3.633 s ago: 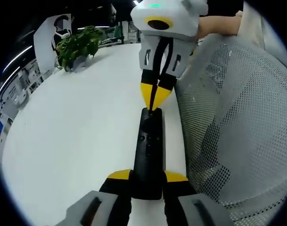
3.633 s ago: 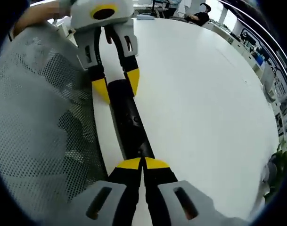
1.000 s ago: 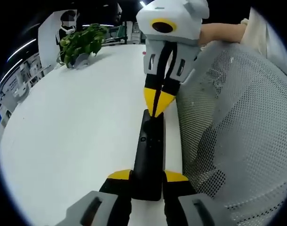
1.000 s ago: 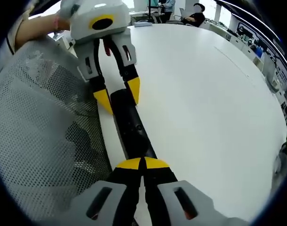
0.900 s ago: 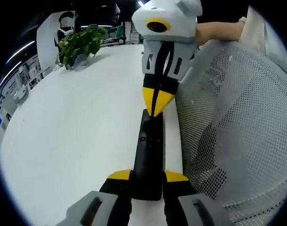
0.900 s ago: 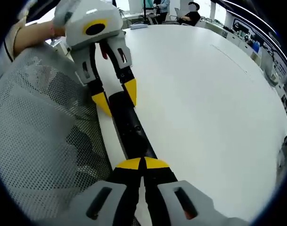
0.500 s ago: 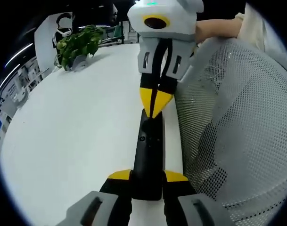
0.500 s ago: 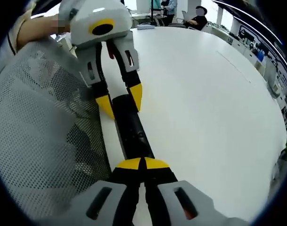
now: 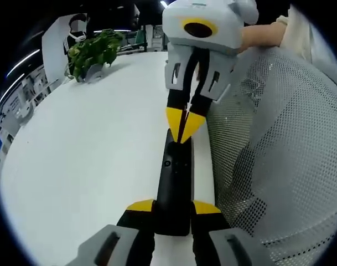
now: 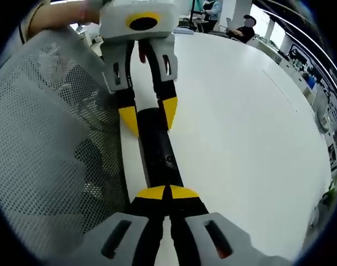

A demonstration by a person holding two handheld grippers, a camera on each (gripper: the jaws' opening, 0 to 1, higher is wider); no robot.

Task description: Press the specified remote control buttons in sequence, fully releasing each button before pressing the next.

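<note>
Two grippers: both of mine are on one black remote, which I take as the landmark for everything below.
Bench (image 9: 91, 166): white and broad, it carries the remote and spreads out to one side of it; the remote lies close along the bench's near edge.
Mesh chair back (image 9: 279, 155): grey, just beside the remote on the side away from the open bench.
Potted plant (image 9: 91, 52): well apart from the remote, at the far end of the bench.
Remote (image 9: 176, 177): long and narrow, flat on the bench, its small buttons faintly visible along the middle of its face.
Left gripper (image 10: 149, 117): my fingers straddle one end of the remote, clenched on its two long sides to steady it.
Right gripper (image 9: 182, 123): my fingers are pressed together into one yellow point, resting at the opposite end of the remote's top face; I cannot tell whether they bear down on a button or merely touch it.
Progress: I judge a press is in hand; nothing shows which buttons are done, so the count left is unknown to me. A full lift off the remote must come before any next press.
</note>
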